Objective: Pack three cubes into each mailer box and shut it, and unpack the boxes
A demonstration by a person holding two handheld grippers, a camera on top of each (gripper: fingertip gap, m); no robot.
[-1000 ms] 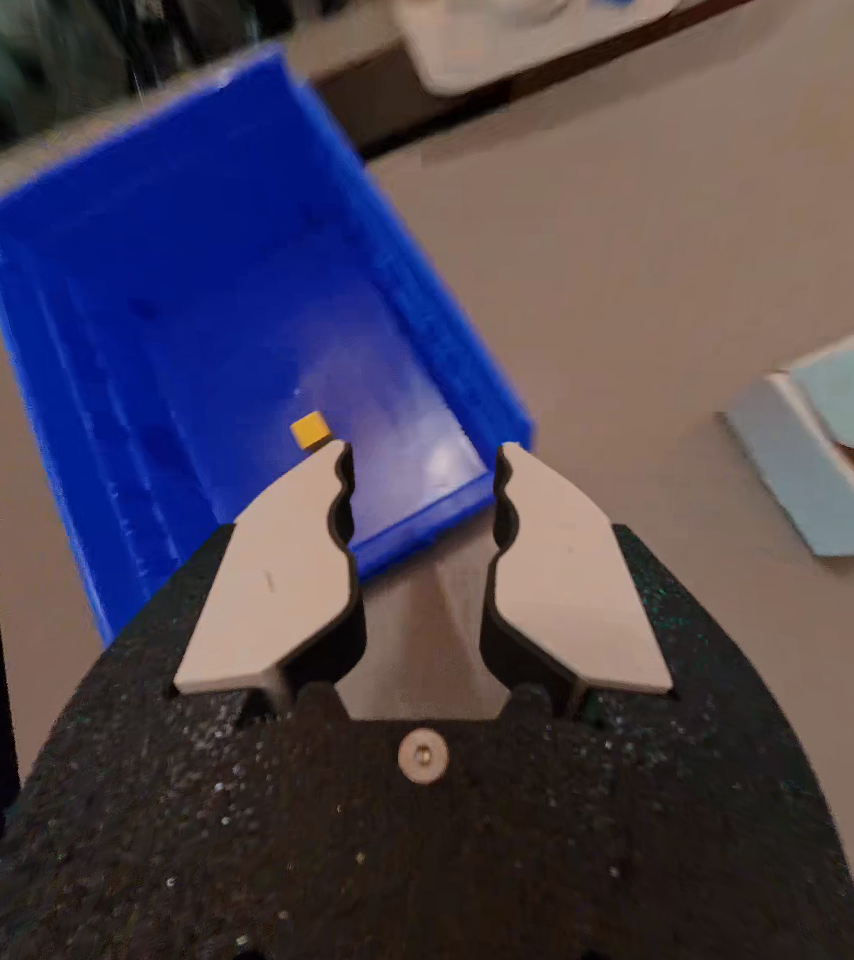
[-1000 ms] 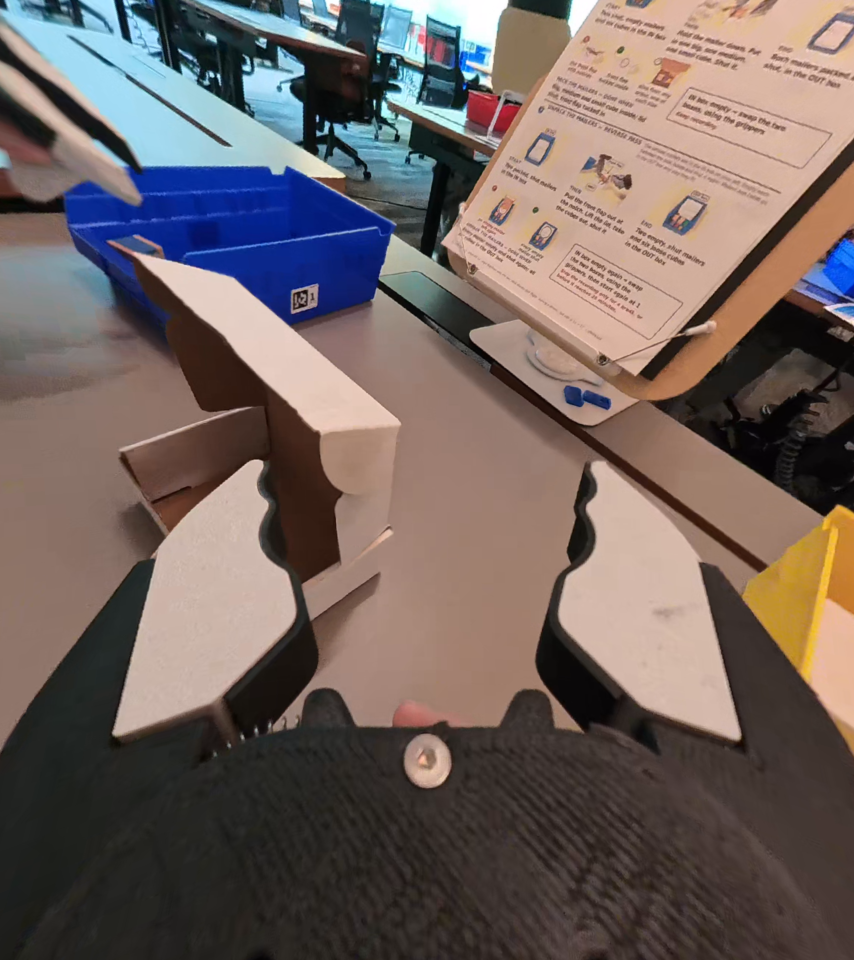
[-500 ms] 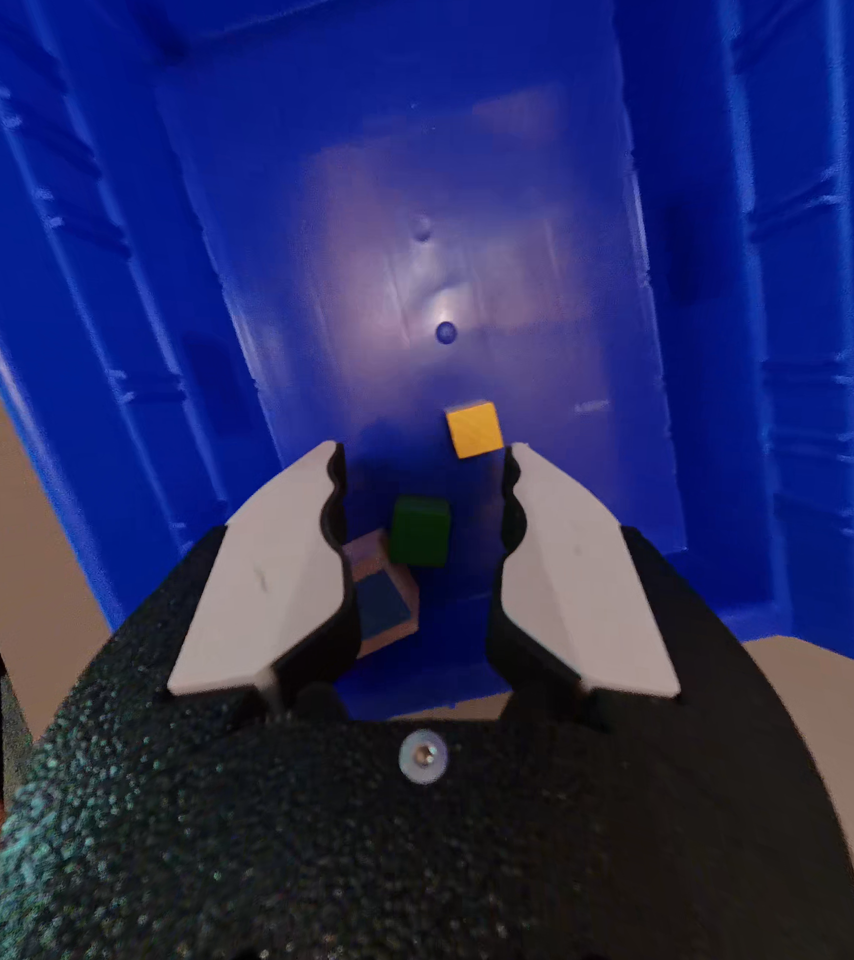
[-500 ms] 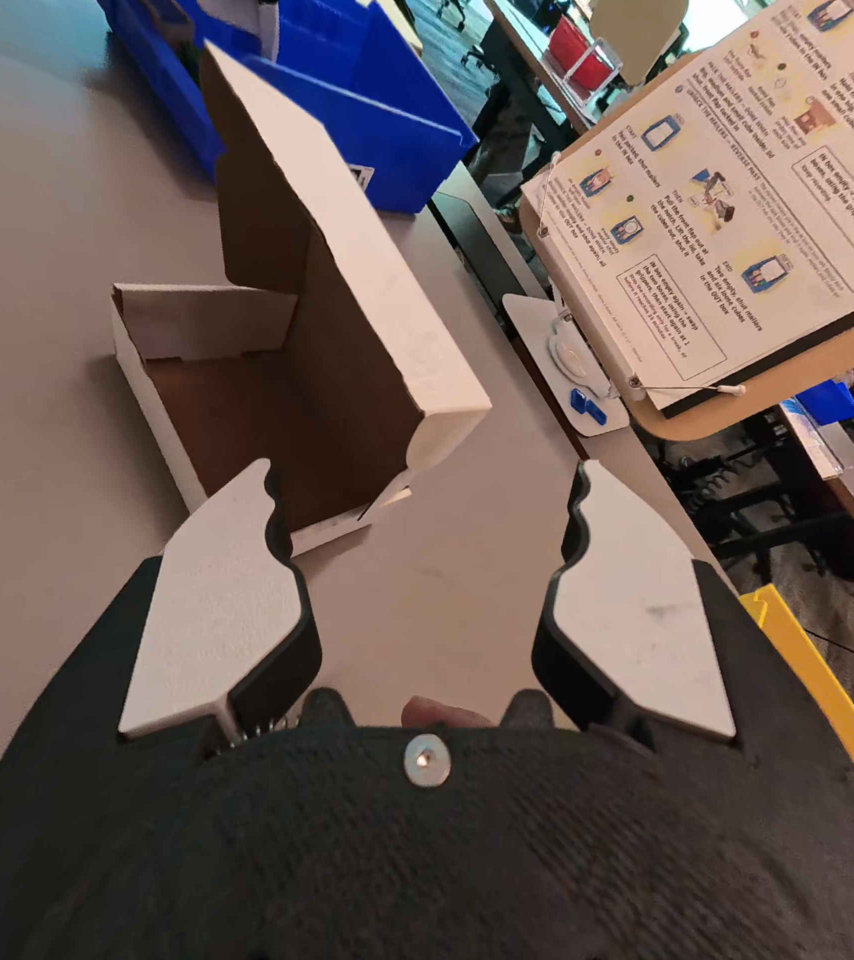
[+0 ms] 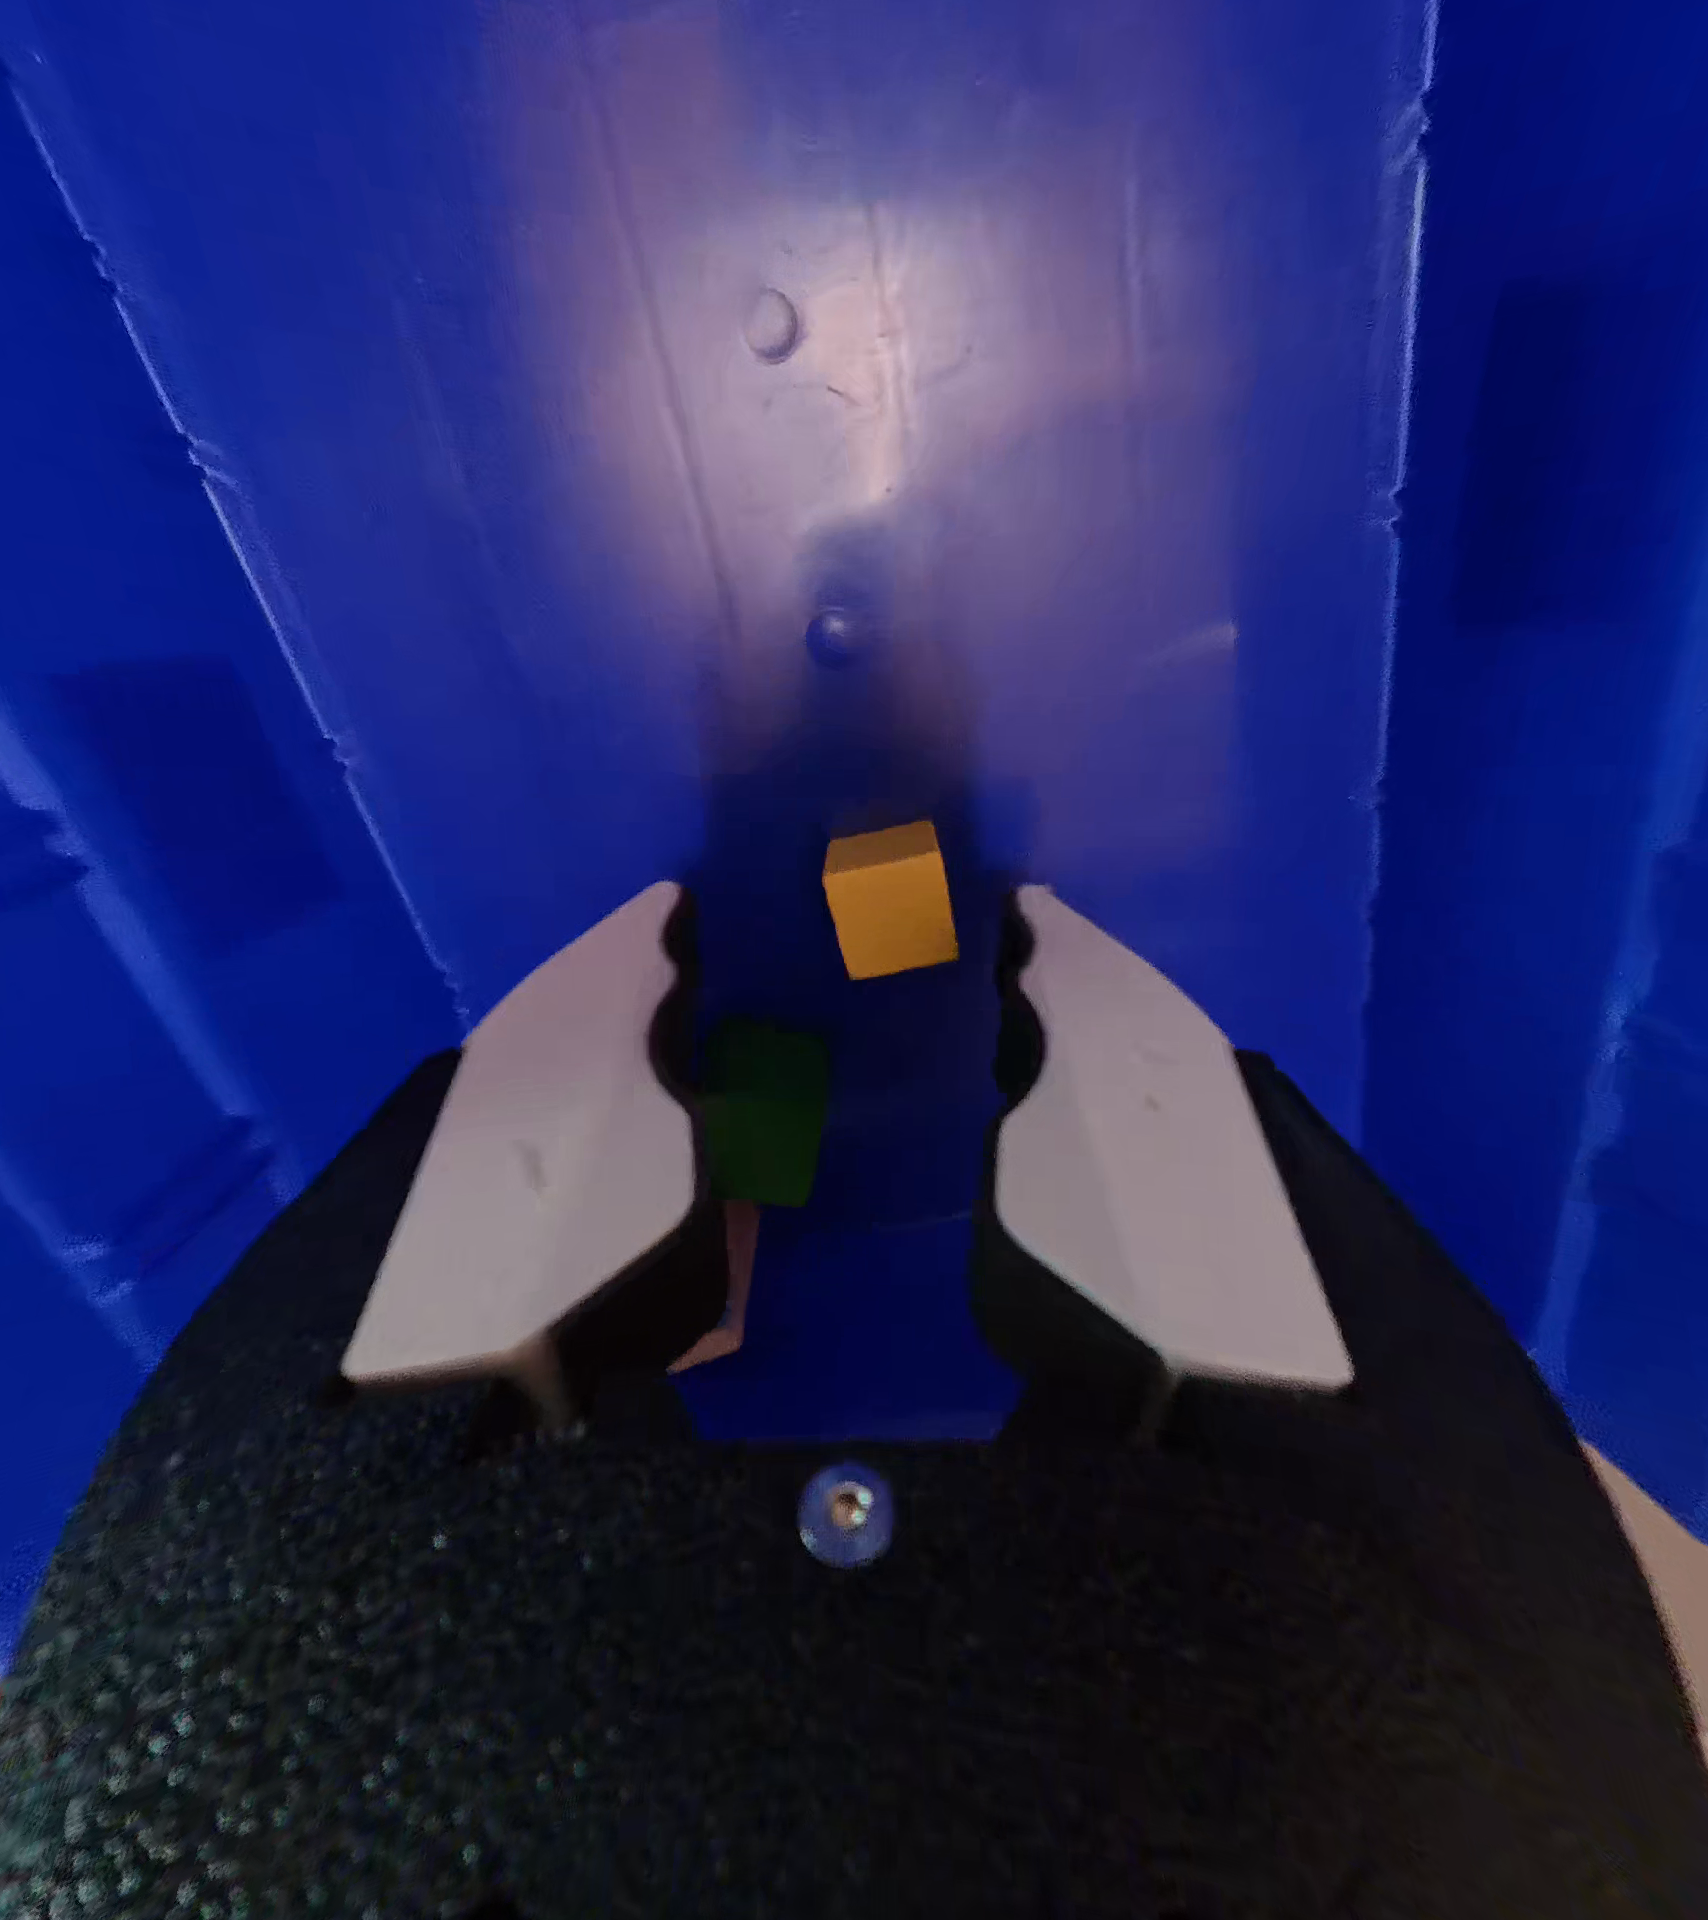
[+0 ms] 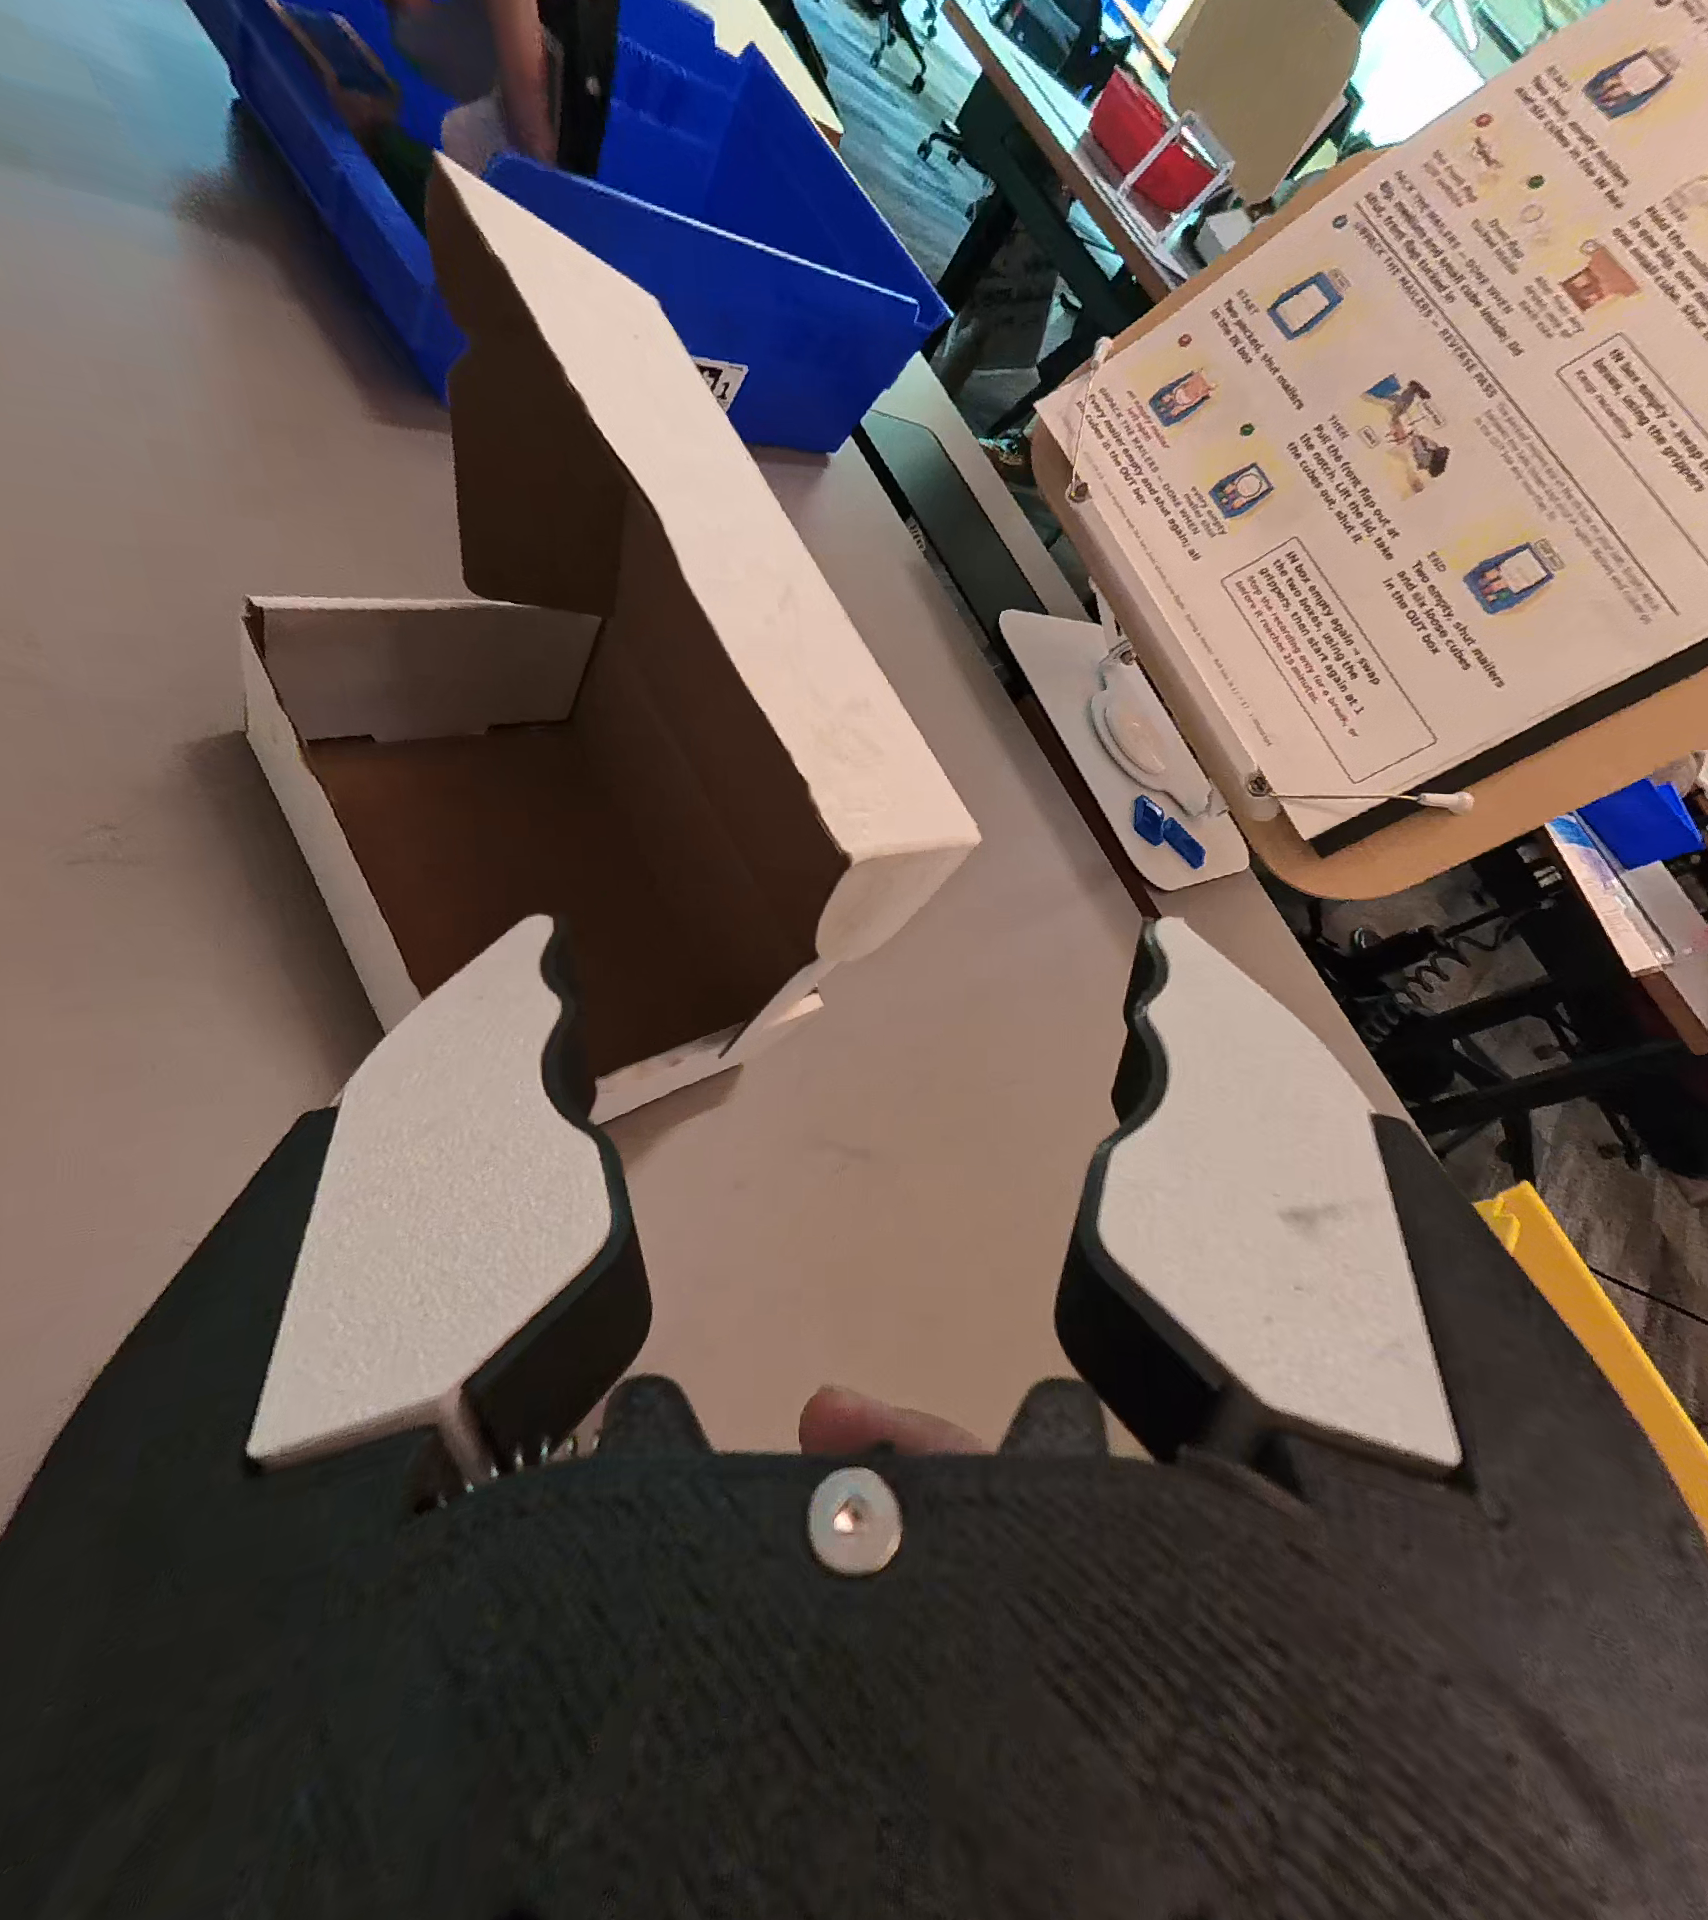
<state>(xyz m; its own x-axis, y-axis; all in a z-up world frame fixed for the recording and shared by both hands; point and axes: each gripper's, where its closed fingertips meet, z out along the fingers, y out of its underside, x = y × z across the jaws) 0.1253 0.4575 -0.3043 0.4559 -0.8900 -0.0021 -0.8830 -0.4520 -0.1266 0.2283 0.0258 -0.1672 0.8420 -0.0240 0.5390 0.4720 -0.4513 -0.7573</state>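
My left gripper (image 5: 845, 914) is open and reaches down into the blue bin (image 5: 1608, 727). A small yellow cube (image 5: 889, 899) lies on the bin floor just past the fingertips, between them. A green cube (image 5: 762, 1127) sits by the left finger (image 5: 559, 1132), and a wooden cube with a blue face (image 5: 730, 1288) is mostly hidden under that finger. My right gripper (image 6: 850, 966) is open and empty, low over the table, just in front of an open white mailer box (image 6: 476, 831). The box's lid (image 6: 715, 623) stands up and its brown inside shows nothing in it.
The blue bin (image 6: 777, 312) also shows behind the mailer box in the right wrist view. An instruction sheet on a stand (image 6: 1452, 436) is at the table's right edge. A yellow bin's rim (image 6: 1608, 1351) is at the right. The grey table (image 6: 81, 623) extends left. Spacing between my two grippers at the tips: around 45 centimetres.
My left gripper has swung over the blue bin and dropped deep into it, closing on the yellow cube. My right gripper has tilted down and moved nearer the open mailer box.
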